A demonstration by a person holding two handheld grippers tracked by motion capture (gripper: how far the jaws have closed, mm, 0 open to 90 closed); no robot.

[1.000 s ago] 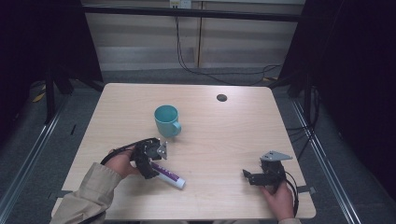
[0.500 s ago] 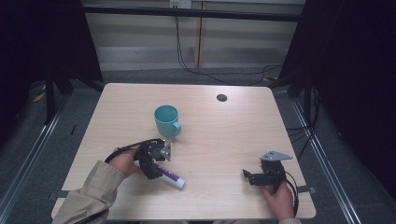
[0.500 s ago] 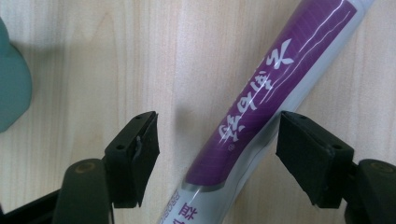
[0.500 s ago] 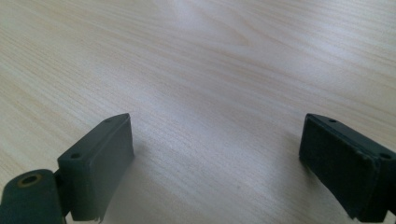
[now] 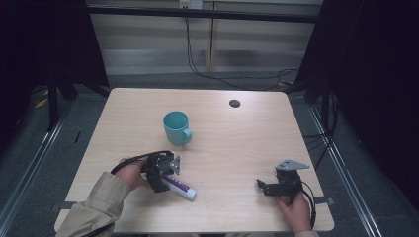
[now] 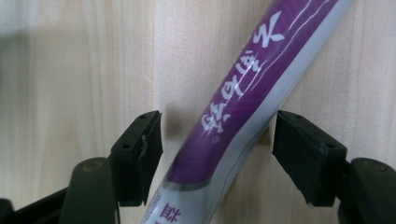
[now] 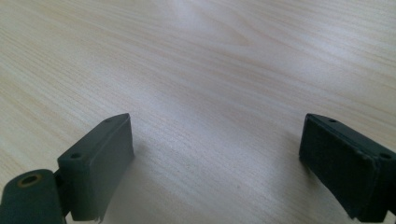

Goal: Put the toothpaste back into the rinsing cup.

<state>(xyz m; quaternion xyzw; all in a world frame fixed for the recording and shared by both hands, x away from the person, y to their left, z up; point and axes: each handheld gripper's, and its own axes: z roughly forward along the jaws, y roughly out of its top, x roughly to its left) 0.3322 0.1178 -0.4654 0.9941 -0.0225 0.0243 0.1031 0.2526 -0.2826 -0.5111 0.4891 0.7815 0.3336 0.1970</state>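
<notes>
On the pale wooden table (image 5: 237,143), the left gripper (image 5: 163,178) stands over the purple and white plastic tube (image 5: 179,186); its jaws have just been closing, pads not yet pressing. The teal ceramic mug (image 5: 176,127) behind looks empty. The right gripper (image 5: 267,187) is wide open, holding nothing.

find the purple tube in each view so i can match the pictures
High view: the purple tube lies on the table near the front left, under the left claw.
Left gripper view: it runs slantwise from bottom centre to top right, between the two open jaws, which have just been closing.
Right gripper view: not in it.
Shared landmark: the light wooden table.
</notes>
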